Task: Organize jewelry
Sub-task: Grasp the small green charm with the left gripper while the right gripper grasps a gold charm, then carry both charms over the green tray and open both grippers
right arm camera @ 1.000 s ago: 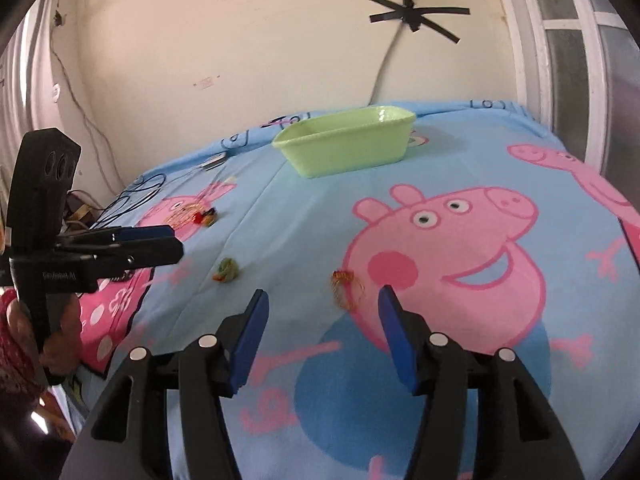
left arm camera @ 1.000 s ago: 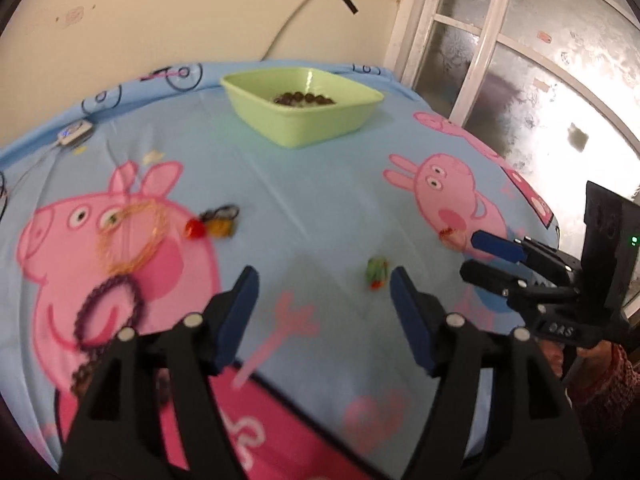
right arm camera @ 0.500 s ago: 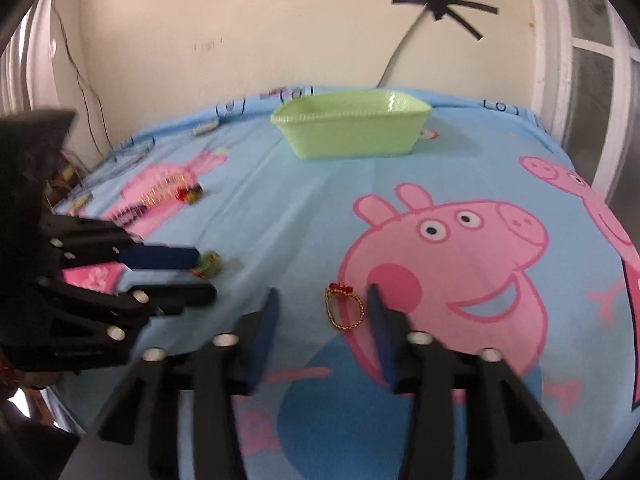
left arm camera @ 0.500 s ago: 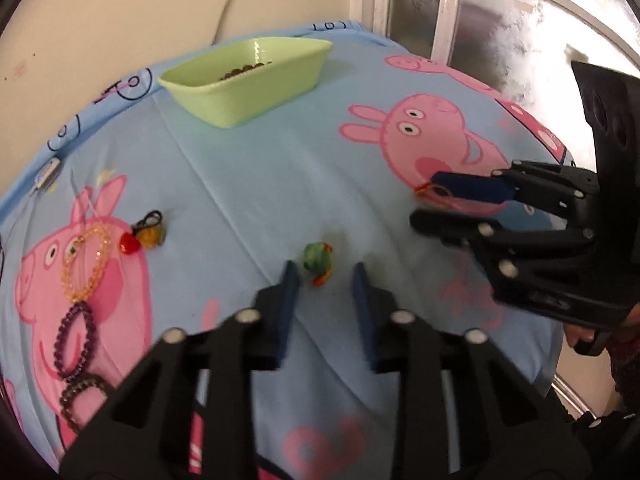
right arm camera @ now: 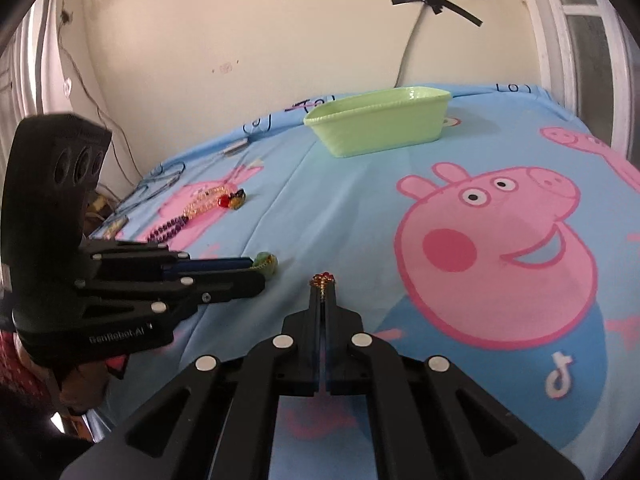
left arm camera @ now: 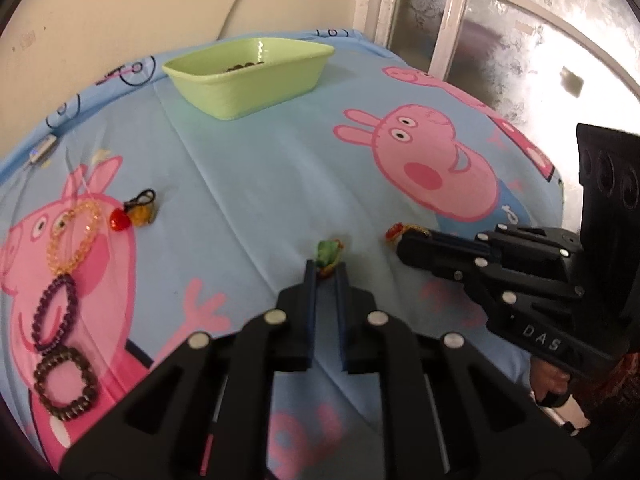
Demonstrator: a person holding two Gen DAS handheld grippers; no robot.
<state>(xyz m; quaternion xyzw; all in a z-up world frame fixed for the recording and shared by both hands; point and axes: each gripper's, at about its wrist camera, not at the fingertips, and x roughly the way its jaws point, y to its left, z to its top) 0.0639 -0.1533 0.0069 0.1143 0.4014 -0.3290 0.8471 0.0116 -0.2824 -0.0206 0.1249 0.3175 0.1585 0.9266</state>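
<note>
I have both grippers down on the cartoon-print sheet (left arm camera: pixel 256 184), each pinched on a small piece. My left gripper (left arm camera: pixel 325 274) has its jaws narrowed to a slit on the green ring (left arm camera: pixel 329 251), which pokes out past the tips. My right gripper (right arm camera: pixel 322 296) has its jaws pressed together on the gold ring (right arm camera: pixel 322 280), gripped edge-on with its red-beaded top showing above the tips. Both sets of jaws have just been closing.

What worries me is how little of each ring is actually held. Both sit at the very tips, so a quick lift or a wrist roll could flick one out, and a dropped ring could roll on the soft sheet. I may also have caught a fold of cloth with either ring; lifting would then drag the sheet and disturb the bracelets (left arm camera: pixel 60 312) lying in a row at the left. The two grippers are close together, so swinging both toward the green tray (left arm camera: pixel 248 76) at the far side could knock them against each other.

I cannot tell whether the rings are clear of the cloth. The tray's inside is mostly hidden; only a few dark beads show over its rim. The small red and yellow charm (left arm camera: pixel 134 212) near the bracelets is too blurred to identify.
</note>
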